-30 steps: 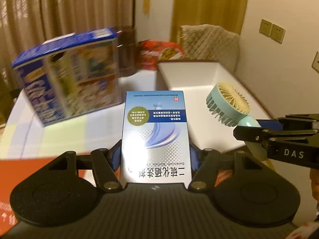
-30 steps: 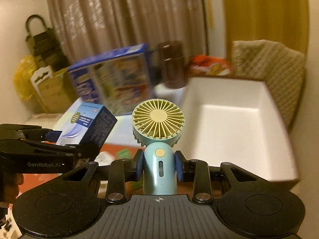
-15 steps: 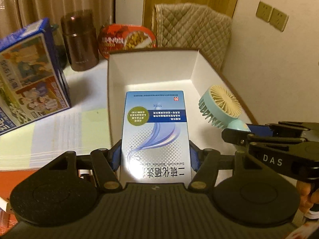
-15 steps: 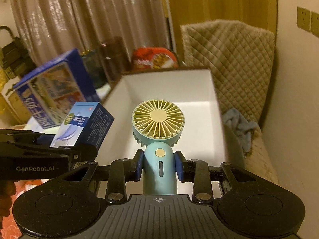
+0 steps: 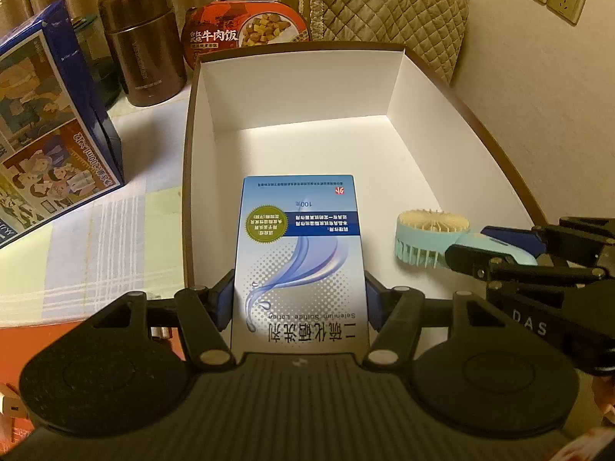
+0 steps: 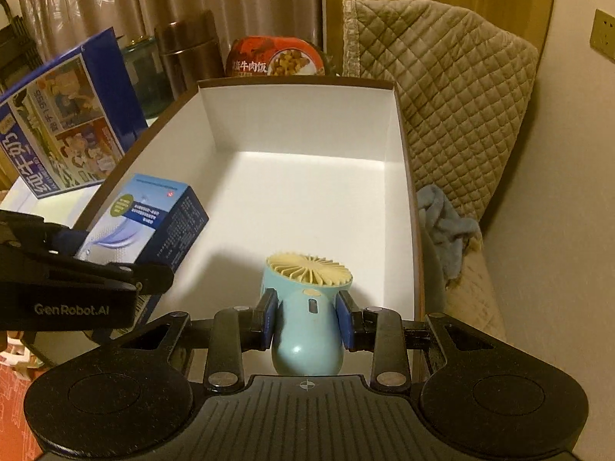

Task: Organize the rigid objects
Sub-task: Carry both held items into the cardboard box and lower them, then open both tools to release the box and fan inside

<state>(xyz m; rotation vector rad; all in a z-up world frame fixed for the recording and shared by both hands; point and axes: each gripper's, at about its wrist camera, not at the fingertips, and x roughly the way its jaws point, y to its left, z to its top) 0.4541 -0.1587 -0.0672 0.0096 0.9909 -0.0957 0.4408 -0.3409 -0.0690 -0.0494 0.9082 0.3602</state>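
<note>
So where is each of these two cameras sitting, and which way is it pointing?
Left wrist: on the left gripper, looking forward and down into the white cardboard box; its fingers clamp a blue-and-white carton.
Right wrist: on the right gripper, also facing down into the box; its fingers clamp a pale-blue handheld fan.
Shared: box, both held items, each other's gripper, brown flask.

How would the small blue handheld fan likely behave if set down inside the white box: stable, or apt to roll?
The fan has a rounded handle, so it probably rolls or tips if stood upright. Its slatted plastic head looks light, likely somewhat fragile. Laid flat in the white box, it should rest steadily.
</note>
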